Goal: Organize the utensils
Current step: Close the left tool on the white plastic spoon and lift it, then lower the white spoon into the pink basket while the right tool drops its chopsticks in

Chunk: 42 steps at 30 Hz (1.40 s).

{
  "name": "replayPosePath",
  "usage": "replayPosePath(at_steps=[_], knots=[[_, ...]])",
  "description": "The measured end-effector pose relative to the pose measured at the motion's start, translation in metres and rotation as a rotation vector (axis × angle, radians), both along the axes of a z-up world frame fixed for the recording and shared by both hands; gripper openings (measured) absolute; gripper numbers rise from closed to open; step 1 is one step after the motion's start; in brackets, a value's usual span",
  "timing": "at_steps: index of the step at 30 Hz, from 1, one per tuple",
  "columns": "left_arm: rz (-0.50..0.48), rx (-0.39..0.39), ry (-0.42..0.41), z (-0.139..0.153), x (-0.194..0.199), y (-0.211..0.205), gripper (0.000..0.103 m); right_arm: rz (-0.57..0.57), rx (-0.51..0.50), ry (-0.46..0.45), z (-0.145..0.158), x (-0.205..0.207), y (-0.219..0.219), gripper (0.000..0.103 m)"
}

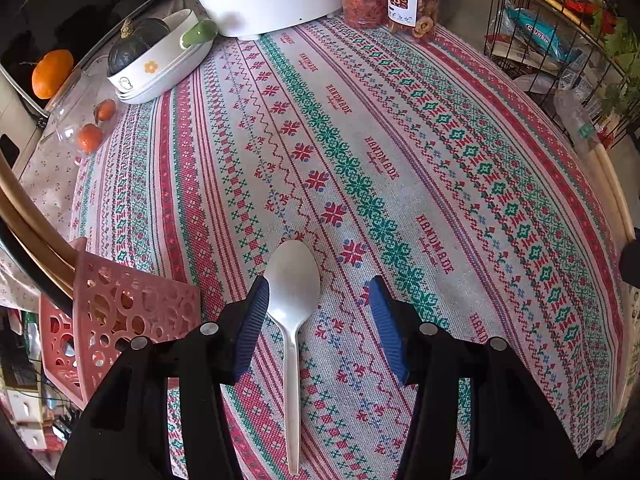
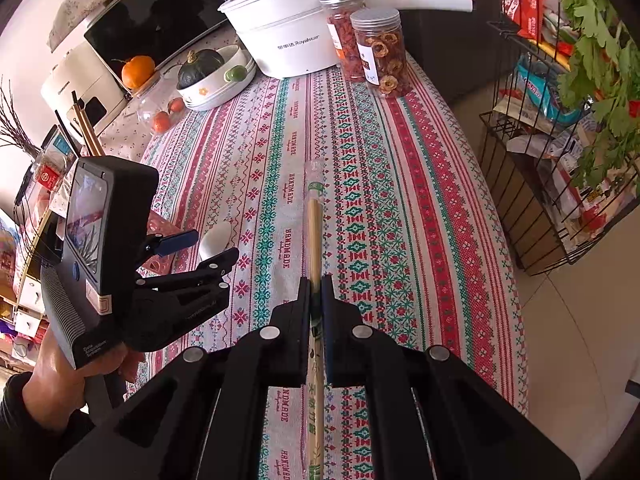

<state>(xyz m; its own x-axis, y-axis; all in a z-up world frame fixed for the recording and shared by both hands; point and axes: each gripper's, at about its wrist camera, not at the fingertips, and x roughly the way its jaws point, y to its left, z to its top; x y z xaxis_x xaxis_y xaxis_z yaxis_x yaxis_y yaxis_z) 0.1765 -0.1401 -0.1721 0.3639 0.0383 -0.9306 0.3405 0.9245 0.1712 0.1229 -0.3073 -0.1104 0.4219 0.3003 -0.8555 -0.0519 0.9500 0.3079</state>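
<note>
Left wrist view: the left gripper (image 1: 316, 300) spreads its jaws wide around a white plastic spoon (image 1: 291, 300) lying on the patterned tablecloth (image 1: 400, 160), nearer the left pad. A pink perforated basket (image 1: 120, 316) sits just left.

Right wrist view: the right gripper (image 2: 316, 284) clamps wrapped chopsticks (image 2: 315, 224), pointing forward above the cloth.

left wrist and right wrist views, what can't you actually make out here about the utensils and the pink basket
- Pink basket: left wrist view, contents hidden by its perforated wall; right wrist view, mostly behind the left gripper.
- White spoon: handle end cut off at the bottom edge of the left wrist view; whether the left fingertip touches it is unclear.
- Wrapped chopsticks: middle hidden between the right gripper jaws; wrapper print too small to read.
</note>
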Motion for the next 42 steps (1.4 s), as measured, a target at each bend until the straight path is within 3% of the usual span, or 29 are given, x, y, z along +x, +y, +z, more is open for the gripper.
replayPosePath(at_steps=[6,12,16,20,22,33,42], knots=[[0.026,0.037,0.010,-0.011,0.009,0.004,0.050,0.001,0.020,-0.008,0.004,-0.003,-0.001,0.005],[0.048,0.006,0.029,-0.015,0.013,0.011,0.051,0.003,0.021,-0.006,0.003,-0.002,0.000,0.005],[0.053,-0.060,0.067,-0.015,0.014,0.015,0.034,0.006,0.018,-0.004,0.002,-0.002,0.002,0.005],[0.022,-0.037,0.053,-0.015,0.006,0.009,0.034,0.005,0.015,-0.009,0.003,-0.003,0.001,0.005],[0.005,-0.069,0.048,-0.010,-0.002,0.007,0.033,0.001,0.014,-0.011,0.004,-0.003,0.000,0.005],[-0.105,-0.376,-0.196,0.091,-0.068,0.027,0.033,-0.002,0.048,-0.092,0.030,-0.013,0.009,0.005],[-0.045,-0.661,-0.500,0.164,-0.089,0.098,0.033,0.003,0.087,-0.194,0.057,-0.022,0.028,0.005]])
